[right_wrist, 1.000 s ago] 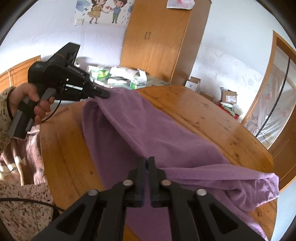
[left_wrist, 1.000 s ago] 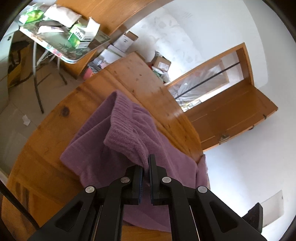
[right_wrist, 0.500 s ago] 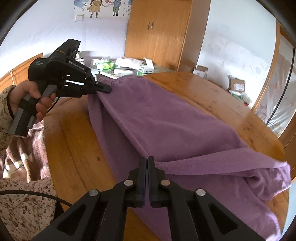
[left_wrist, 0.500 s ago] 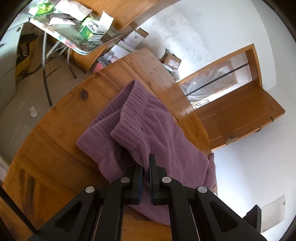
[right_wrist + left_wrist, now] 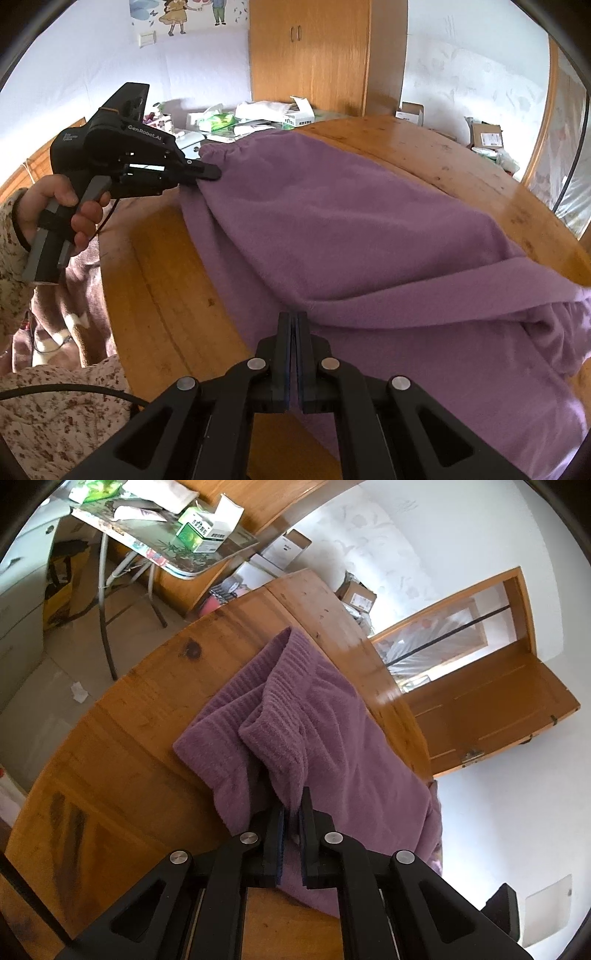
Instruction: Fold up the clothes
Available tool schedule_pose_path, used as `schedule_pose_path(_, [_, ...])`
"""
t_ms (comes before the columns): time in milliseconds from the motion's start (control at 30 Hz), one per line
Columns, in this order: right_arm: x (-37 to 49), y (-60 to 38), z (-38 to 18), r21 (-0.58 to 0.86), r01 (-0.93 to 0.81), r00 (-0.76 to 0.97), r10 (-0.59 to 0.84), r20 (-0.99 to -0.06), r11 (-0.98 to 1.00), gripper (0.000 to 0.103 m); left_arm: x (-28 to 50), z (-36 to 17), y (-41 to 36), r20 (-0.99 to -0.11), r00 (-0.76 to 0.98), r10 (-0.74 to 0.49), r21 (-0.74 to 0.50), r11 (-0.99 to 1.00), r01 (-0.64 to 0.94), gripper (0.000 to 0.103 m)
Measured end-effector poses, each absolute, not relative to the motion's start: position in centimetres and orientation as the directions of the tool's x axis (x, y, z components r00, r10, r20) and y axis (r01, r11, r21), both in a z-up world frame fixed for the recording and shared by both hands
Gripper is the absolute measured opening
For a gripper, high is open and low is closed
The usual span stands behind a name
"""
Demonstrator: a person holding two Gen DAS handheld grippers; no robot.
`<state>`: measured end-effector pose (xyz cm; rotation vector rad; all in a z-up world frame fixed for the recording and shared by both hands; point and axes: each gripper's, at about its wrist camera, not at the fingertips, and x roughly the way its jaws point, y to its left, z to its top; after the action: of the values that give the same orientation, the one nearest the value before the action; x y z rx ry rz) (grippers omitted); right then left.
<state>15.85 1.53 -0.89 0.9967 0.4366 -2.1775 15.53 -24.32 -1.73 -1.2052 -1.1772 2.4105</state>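
- Left wrist view: the left gripper (image 5: 291, 808) is clamped on a fold of the purple garment (image 5: 332, 738); the cloth runs up between the two dark fingers, and the jaws stand nearly together on it.
- The garment lies on the round wooden table (image 5: 122, 760), its ribbed hem (image 5: 255, 690) doubled over itself toward the far side. The pinched part is lifted a little off the rest of the cloth.
- Past the table's edge stands a small folding table (image 5: 177, 565) strewn with a green and white box (image 5: 199, 535) and packets. Cardboard boxes (image 5: 284, 550) sit on the floor by the white wall, and a wooden door (image 5: 491, 709) stands open on the right.
- Right wrist view: the right gripper (image 5: 291, 325) is closed tight on an edge of the same garment (image 5: 369, 229), the jaws pressed together with a thin layer of cloth between them.
- The garment is spread across the table (image 5: 162, 291), with one layer folded over and held taut between the two grippers.
- At the left, a hand (image 5: 70, 206) in a flowered sleeve (image 5: 11, 236) grips the handle of the left gripper (image 5: 210, 171), whose tip bites the gathered hem of the garment.
- Behind stand a tall wooden wardrobe (image 5: 310, 55) and a cartoon picture (image 5: 184, 14) on the wall.
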Motion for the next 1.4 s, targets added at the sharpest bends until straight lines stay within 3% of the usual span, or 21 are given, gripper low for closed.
schedule_pose_path(167, [16.3, 2.9, 0.4, 0.025, 0.696, -0.483, -0.494, -0.723, -0.717, 0.002, 16.5, -0.6, -24.3, -0.601, -0.665, 0.442, -0.701, -0.691, 0.174, 0.007])
schedule_pose_path(267, [16.7, 4.6, 1.5, 0.032, 0.675, -0.517, -0.504, -0.692, -0.737, 0.002, 17.5, 0.3, -24.2, -0.621, -0.682, 0.385, -0.658, -0.729, 0.189, 0.012])
schedule_pose_path(433, [16.3, 9.7, 2.7, 0.023, 0.574, -0.596, -0.438, -0.673, -0.818, 0.002, 18.7, 2.9, -22.8, -0.598, -0.714, 0.365, -0.617, -0.778, 0.119, 0.012])
schedule_pose_path(467, [16.1, 11.3, 3.0, 0.032, 0.541, -0.610, -0.418, -0.673, -0.840, 0.002, 18.8, 3.5, -22.3, -0.584, -0.719, 0.378, -0.618, -0.781, 0.091, 0.013])
schedule_pose_path(533, [15.9, 14.4, 3.6, 0.050, 0.476, -0.632, -0.381, -0.675, -0.878, 0.002, 18.8, 4.5, -21.0, -0.565, -0.719, 0.404, -0.610, -0.791, 0.035, 0.023])
schedule_pose_path(633, [16.1, 19.2, 4.6, 0.031, 0.371, -0.670, -0.290, -0.683, -0.928, 0.002, 18.3, 5.9, -18.6, -0.559, -0.706, 0.436, -0.577, -0.815, -0.047, 0.027])
schedule_pose_path(900, [17.0, 30.8, 6.8, 0.034, 0.128, -0.661, -0.111, -0.742, -0.991, 0.006, 16.1, 6.5, -8.6, -0.594, -0.583, 0.554, -0.475, -0.827, -0.301, 0.030])
schedule_pose_path(1100, [15.6, 32.8, 5.8, 0.150, 0.084, -0.667, -0.167, -0.726, -0.985, 0.012, 15.5, 6.0, -2.5, -0.641, -0.508, 0.575, -0.402, -0.816, -0.416, 0.031])
schedule_pose_path(1233, [12.8, 32.0, 4.3, 0.207, 0.104, -0.636, -0.225, -0.738, -0.973, 0.029, 15.4, 5.9, -0.5, -0.682, -0.511, 0.523, -0.307, -0.839, -0.449, 0.031])
schedule_pose_path(1400, [8.4, 31.7, 2.7, 0.334, 0.095, -0.612, -0.320, -0.723, -0.938, 0.029, 15.6, 5.5, 1.2, -0.713, -0.514, 0.478, -0.223, -0.848, -0.480, 0.031])
